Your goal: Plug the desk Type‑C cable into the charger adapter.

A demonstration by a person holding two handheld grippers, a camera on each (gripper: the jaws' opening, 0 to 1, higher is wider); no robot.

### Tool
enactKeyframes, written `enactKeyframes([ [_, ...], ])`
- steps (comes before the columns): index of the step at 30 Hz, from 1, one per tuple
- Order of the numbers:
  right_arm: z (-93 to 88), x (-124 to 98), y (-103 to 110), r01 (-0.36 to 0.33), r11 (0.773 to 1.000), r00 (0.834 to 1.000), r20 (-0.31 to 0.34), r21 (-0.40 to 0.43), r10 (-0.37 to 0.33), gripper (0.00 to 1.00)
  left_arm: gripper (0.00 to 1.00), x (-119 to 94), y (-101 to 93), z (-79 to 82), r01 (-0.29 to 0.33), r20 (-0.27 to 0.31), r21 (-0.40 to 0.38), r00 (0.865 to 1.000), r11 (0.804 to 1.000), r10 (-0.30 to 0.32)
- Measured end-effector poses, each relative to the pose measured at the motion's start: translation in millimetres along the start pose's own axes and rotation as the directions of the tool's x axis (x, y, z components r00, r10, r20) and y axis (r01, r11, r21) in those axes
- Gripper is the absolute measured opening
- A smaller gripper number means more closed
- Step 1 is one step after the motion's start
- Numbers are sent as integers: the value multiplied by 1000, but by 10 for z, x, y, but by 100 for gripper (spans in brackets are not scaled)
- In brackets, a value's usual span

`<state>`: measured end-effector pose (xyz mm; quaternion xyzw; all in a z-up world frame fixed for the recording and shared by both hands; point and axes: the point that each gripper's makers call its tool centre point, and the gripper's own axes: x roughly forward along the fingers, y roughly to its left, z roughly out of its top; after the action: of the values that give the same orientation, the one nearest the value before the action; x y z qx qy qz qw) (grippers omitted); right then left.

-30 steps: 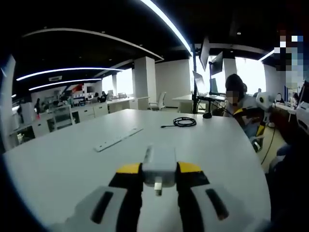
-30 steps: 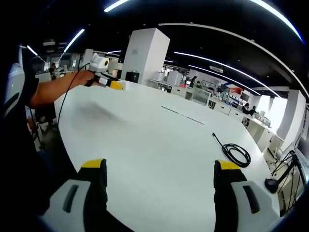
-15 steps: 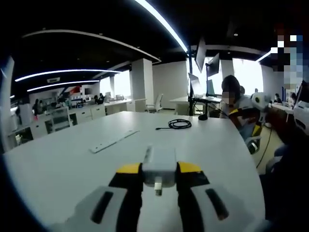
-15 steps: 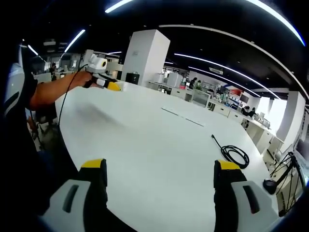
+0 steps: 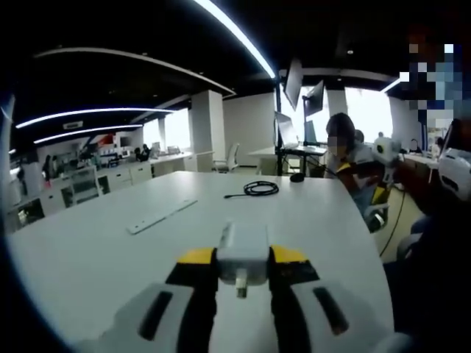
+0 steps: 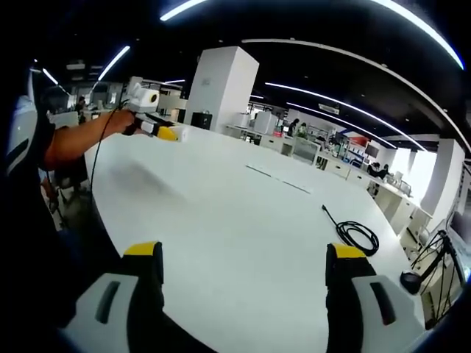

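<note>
My left gripper (image 5: 243,257) is shut on a white charger adapter (image 5: 243,254), held between its yellow-tipped jaws above the white desk (image 5: 110,250). A coiled black Type-C cable (image 5: 257,189) lies far across the desk, near its far edge. In the right gripper view the same cable (image 6: 357,234) lies at the right, and my right gripper (image 6: 244,261) stands wide open over the desk with nothing between its jaws. The left gripper (image 6: 171,133) with the adapter shows at the upper left there, held by a person's hand.
A flat white strip (image 5: 160,216) lies on the desk left of the cable. A black monitor stand (image 5: 297,176) rises at the desk's far edge. A seated person (image 5: 346,158) is at the right. Office desks and a white pillar (image 6: 221,84) stand behind.
The left gripper view has drifted, so the cable and strip sit slightly further left and lower. In the right gripper view the left gripper has risen a little.
</note>
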<state>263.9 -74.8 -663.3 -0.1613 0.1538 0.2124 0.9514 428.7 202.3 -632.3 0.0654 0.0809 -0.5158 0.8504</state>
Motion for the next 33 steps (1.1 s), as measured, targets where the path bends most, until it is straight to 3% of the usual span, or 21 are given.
enactKeyframes([
  [17, 6, -78, 36, 4, 1000, 1000, 3, -3, -4, 92, 24, -114, -358, -96, 64, -1, 21, 998, 998, -64],
  [33, 4, -114, 84, -11, 1000, 1000, -7, -21, 11, 91, 24, -160, -681, -312, 135, -22, 12, 991, 991, -134],
])
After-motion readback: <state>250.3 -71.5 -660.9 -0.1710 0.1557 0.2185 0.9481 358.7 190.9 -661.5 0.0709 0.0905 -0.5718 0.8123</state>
